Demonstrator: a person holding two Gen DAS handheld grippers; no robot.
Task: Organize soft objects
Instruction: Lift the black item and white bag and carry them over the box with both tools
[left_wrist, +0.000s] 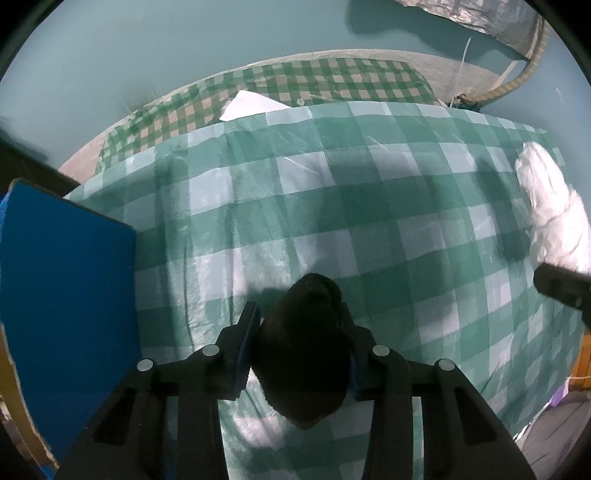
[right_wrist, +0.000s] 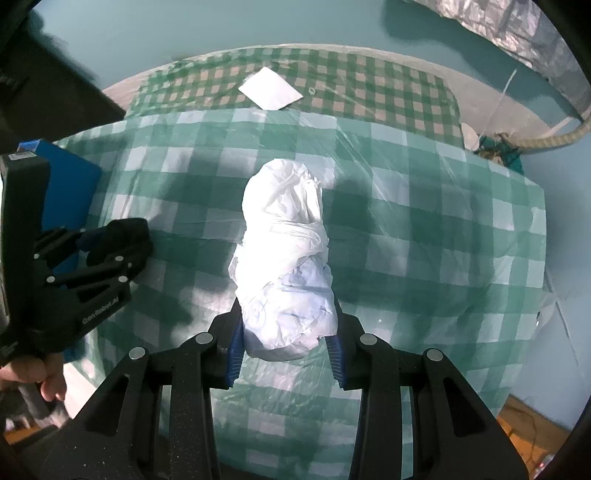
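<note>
With the left gripper (left_wrist: 301, 354) clamped around the black soft bundle (left_wrist: 303, 350) at lower centre and the right gripper (right_wrist: 286, 345) pinching only the near end of the white bundle (right_wrist: 284, 266) mid-frame, its loose wrapping could slip free over the checked cloth (right_wrist: 443, 240).

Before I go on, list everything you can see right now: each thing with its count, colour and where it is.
Black soft bundle: one, black, between the left gripper's fingers, on the checked cloth.
White soft bundle: one, white, crumpled, clamped at its near end by the right gripper.
Checked cloth: one, green and white, covering the surface.
Smaller-check cloth: one, green and tan, at the far side.
White sheet: one, lying flat on the smaller-check cloth.
Blue board: one, at the left edge.
Left gripper: black, blue pads.
Right gripper: black, blue pads.
Hand: one, holding the left gripper's handle.
</note>
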